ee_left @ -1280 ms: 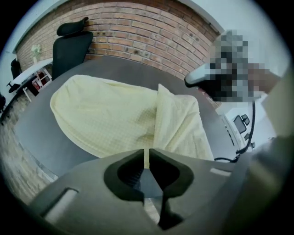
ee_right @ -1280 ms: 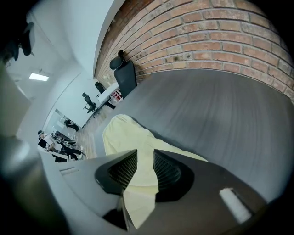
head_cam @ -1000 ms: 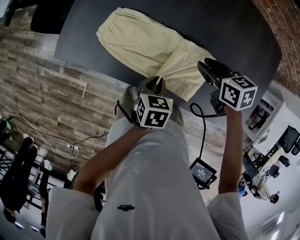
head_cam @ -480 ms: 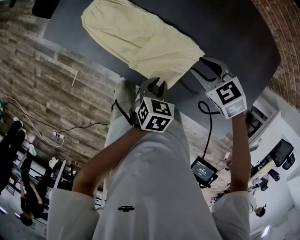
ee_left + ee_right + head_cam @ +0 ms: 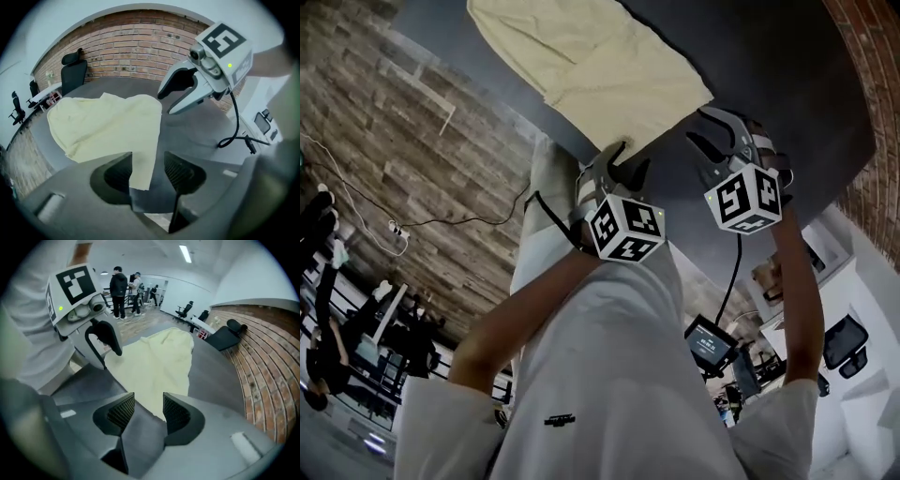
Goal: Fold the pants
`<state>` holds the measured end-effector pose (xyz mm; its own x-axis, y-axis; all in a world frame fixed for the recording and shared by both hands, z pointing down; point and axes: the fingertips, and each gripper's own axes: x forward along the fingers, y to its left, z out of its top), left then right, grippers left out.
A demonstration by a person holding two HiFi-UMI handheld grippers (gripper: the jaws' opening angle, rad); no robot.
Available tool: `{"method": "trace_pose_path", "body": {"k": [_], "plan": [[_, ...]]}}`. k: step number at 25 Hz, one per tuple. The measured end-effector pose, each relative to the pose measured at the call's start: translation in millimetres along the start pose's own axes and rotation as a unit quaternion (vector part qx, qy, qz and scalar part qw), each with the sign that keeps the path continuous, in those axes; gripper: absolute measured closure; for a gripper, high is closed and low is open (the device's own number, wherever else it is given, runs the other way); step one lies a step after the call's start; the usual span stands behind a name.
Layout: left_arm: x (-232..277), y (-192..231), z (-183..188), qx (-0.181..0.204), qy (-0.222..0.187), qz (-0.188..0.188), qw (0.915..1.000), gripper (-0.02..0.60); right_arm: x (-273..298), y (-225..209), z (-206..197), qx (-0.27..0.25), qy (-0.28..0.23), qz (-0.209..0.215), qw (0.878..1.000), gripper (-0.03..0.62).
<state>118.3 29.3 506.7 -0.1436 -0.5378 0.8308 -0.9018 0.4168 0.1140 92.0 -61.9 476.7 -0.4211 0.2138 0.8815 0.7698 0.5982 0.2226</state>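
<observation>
My left claw (image 5: 623,161) and right claw (image 5: 701,131) have just been opening and stand wide, gripping nothing, at the near edge of the pale yellow cloth pants (image 5: 591,66) lying on the dark grey tabletop (image 5: 787,84); I judge this fold laid down.

The head view is dim and flat. The dark grey tabletop (image 5: 769,66) goes almost black at upper right, and the pale yellow cloth pants (image 5: 600,66) are the brightest patch. Both gripper views bow at the edges inside a dark round vignette, bending the red brick wall (image 5: 140,51). A white ceiling light strip (image 5: 185,254) glares at top centre of the right gripper view. Their bottom edges are soft.
</observation>
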Motion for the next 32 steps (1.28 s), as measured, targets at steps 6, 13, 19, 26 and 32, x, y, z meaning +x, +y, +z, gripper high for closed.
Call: {"method": "trace_pose_path", "body": {"k": [6, 13, 19, 26, 32], "plan": [[17.3, -8.1, -23.0, 0.021, 0.024, 0.036, 0.9988, 0.356, 29.6, 9.9, -27.9, -0.147, 0.019, 0.007, 0.989, 0.385], [31.9, 9.7, -34.7, -0.015, 0.046, 0.037, 0.9981, 0.387, 61.7, 6.9, -41.6, -0.208, 0.059, 0.004, 0.976, 0.43], [26.0, 12.7, -36.3, -0.051, 0.046, -0.001, 0.9976, 0.432, 56.1, 15.4, -37.8, -0.211, 0.045, 0.005, 0.977, 0.545], [15.2, 4.4, -35.4, -0.066, 0.053, -0.044, 0.9954, 0.492, 40.4, 28.4, -38.8, -0.173, 0.052, 0.046, 0.983, 0.553], [-5.5, -7.3, -17.3, -0.104, 0.032, -0.085, 0.9904, 0.514, 14.8, 24.2, -36.2, -0.101, 0.042, 0.037, 0.993, 0.554]]}}
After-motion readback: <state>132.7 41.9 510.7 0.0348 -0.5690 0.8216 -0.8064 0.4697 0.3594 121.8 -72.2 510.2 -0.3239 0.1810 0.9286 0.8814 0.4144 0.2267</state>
